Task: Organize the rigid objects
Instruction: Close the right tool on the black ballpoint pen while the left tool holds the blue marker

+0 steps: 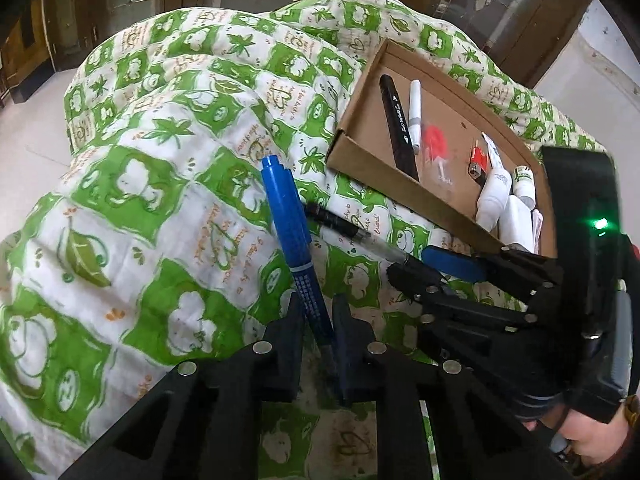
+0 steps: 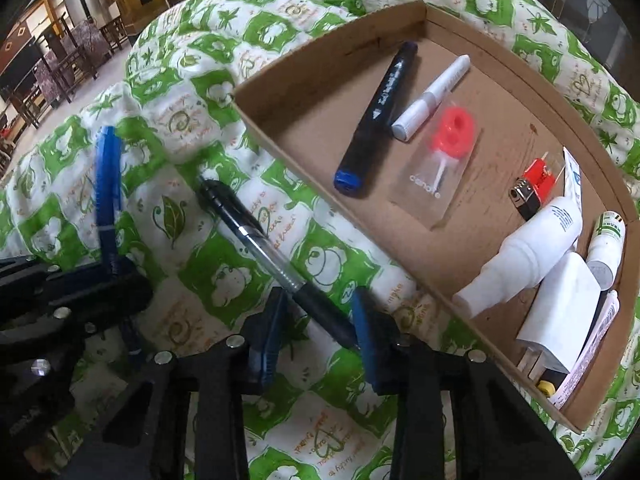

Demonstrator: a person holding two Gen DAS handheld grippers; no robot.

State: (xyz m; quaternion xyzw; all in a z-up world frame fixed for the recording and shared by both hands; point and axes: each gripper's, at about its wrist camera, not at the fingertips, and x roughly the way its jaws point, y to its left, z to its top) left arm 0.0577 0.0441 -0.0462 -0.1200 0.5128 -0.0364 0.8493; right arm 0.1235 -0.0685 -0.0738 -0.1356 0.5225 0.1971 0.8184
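left gripper (image 1: 316, 320) pinching the lower barrel of a blue marker (image 1: 290, 224), fingers (image 1: 294, 320) pressed against it on both sides; marker tilted up and away over the green-and-white quilt (image 1: 132, 208), cap end highest. same marker seen in the right wrist view as blue marker (image 2: 107, 176), gripped at its lower end by the left gripper (image 2: 116, 276) at the left edge.

right gripper (image 2: 316, 320) spread wide around the grip end of a black gel pen (image 2: 264, 248), blue pads (image 2: 266, 332) apart on either side; tip near the right pad, contact hard to tell. pen lying flat on the quilt (image 2: 192, 128), just beside the near wall of the cardboard tray (image 2: 280, 128), outside it. in the left wrist view, black gel pen (image 1: 352, 232) crossing behind the marker, right gripper (image 1: 436, 264) at its tip.

inside the tray (image 1: 352, 148): black marker (image 2: 376, 120) and white pen (image 2: 432, 96) side by side, red item in a clear packet (image 2: 444, 148), red lighter (image 2: 532, 192), white spray bottle (image 2: 524, 252), white charger (image 2: 560, 316), small white bottle with green label (image 2: 606, 244), all resting on the tray floor, the last four crowded at the right end.
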